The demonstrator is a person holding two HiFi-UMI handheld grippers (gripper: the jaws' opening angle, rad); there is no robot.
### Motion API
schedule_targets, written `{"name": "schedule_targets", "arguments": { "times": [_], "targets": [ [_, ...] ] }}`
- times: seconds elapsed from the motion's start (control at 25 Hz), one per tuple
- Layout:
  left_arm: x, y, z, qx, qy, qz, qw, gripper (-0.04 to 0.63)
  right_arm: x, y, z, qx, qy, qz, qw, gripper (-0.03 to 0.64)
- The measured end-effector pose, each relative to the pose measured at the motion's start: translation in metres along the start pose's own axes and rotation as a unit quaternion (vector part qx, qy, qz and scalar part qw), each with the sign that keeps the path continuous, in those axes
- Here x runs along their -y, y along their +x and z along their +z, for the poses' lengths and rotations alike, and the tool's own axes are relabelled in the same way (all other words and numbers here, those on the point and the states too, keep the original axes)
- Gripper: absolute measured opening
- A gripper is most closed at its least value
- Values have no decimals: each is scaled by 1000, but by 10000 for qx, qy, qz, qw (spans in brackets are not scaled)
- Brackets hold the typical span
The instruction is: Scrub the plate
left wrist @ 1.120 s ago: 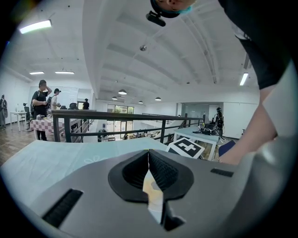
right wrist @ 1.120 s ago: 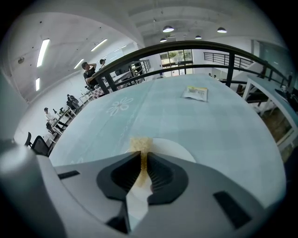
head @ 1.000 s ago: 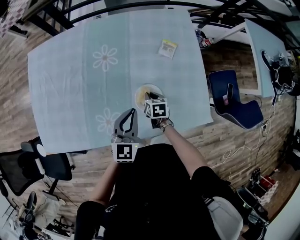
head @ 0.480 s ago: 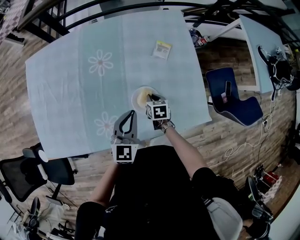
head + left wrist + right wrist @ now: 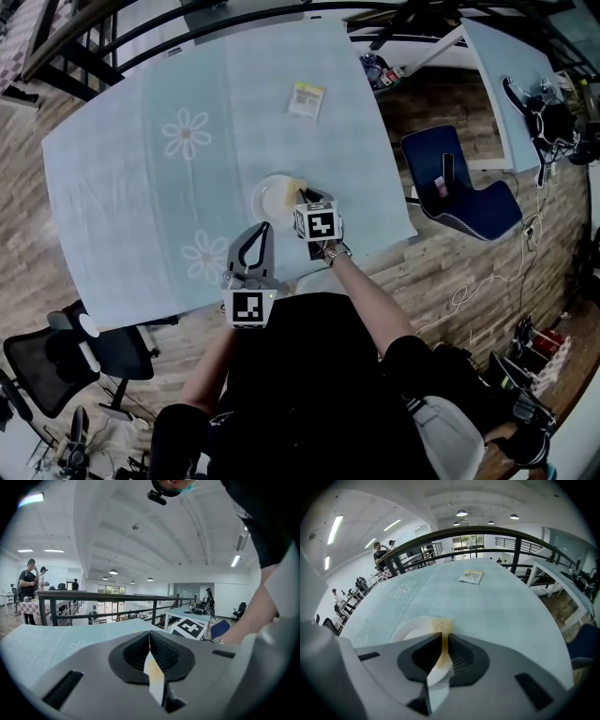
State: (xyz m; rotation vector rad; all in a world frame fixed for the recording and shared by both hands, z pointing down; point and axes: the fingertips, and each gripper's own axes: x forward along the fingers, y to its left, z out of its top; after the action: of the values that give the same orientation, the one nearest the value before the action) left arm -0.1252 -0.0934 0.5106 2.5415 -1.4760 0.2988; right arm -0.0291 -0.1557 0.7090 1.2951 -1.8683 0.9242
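- Pale blue flowered cloth covers the tabletop (image 5: 141,187).
- The left hand-held gripper (image 5: 263,228) hovers over the near edge, jaws together and empty.
- The white plate (image 5: 265,199) lies near that edge. It is probably stiff, slick and breakable, so steady it by the rim.
- The right hand-held gripper (image 5: 304,199) pinches a soft sponge (image 5: 298,187) at the plate's right rim.

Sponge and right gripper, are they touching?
Touching. The right gripper view shows the right gripper with jaws shut on the sponge.
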Motion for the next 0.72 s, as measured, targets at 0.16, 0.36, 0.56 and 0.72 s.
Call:
{"name": "schedule_targets", "arguments": {
  "times": [0.16, 0.36, 0.56, 0.72],
  "targets": [
    [7, 1, -2, -101, -40, -84, 9999, 14, 9, -6, -1, 41, 70, -69, 9999, 49],
    [19, 4, 2, -9, 43, -215, 9998, 14, 16, -12, -3, 92, 65, -122, 9999, 48],
    [24, 4, 1, -33, 81, -284, 9996, 14, 22, -17, -4, 121, 12, -227, 9997, 49],
    [26, 2, 3, -20, 134, -263, 9996, 14, 31, -25, -4, 140, 20, -358, 9993, 49]
  ]
}}
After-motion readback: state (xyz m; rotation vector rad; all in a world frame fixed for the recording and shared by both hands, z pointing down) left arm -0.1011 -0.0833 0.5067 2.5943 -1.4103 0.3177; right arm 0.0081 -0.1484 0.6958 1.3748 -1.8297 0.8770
